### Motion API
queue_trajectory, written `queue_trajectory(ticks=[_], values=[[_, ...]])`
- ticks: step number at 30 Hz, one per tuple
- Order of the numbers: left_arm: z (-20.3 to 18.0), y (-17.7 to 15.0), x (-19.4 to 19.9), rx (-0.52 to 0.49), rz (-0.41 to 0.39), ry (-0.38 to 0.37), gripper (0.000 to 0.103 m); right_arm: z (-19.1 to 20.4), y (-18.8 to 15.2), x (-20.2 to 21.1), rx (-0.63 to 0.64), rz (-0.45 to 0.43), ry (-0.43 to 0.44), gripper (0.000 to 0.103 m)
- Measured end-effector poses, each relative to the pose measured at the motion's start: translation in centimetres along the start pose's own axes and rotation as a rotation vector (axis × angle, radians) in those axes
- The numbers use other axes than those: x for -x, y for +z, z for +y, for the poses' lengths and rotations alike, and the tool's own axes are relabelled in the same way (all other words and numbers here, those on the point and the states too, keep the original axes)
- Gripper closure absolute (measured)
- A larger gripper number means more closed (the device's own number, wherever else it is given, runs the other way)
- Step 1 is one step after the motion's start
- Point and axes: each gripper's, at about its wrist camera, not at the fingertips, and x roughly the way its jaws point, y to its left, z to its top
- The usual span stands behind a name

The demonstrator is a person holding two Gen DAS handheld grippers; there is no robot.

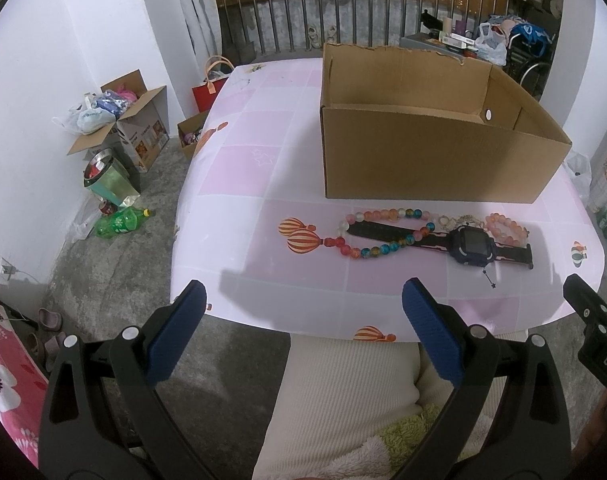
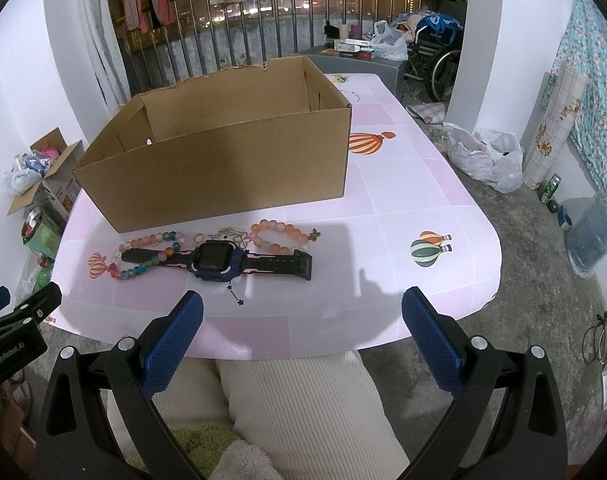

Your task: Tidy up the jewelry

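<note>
Nearest to the camera, the left gripper [image 1: 303, 300] is held with its blue fingers wide apart and nothing between them, above the near edge of the table [image 1: 239, 184]. Likewise, the right gripper [image 2: 303, 304] is spread wide and nothing is gripped by it. White-clad knees are seen below both grippers. On the pink checked tablecloth, a dark blue watch [image 2: 219, 262] is laid flat with its strap stretched out to both sides. One end of the strap is crossed by a necklace of coloured beads [image 2: 143, 258]. Just behind the watch, a bracelet of pink beads [image 2: 281, 234] is placed, and small metal pieces [image 2: 227, 233] are seen beside it. Behind all the jewelry, an open cardboard box [image 2: 231, 164] is standing on the table.
</note>
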Motion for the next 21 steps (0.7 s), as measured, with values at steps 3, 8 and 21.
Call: queue_trajectory(ticks=[3, 8, 21], values=[[0.01, 0.00, 0.01, 0.001, -0.001, 0.000, 0.008, -0.01, 0.00, 0.02, 0.000, -0.002, 0.000, 0.006], [0.00, 0.00, -0.01, 0.000, -0.001, 0.001, 0.008, -0.04, 0.01, 0.04, -0.001, -0.002, 0.001, 0.006], [0.00, -0.01, 0.02, 0.000, -0.003, 0.002, 0.008, -0.15, -0.05, 0.02, -0.002, -0.003, 0.002, 0.006]])
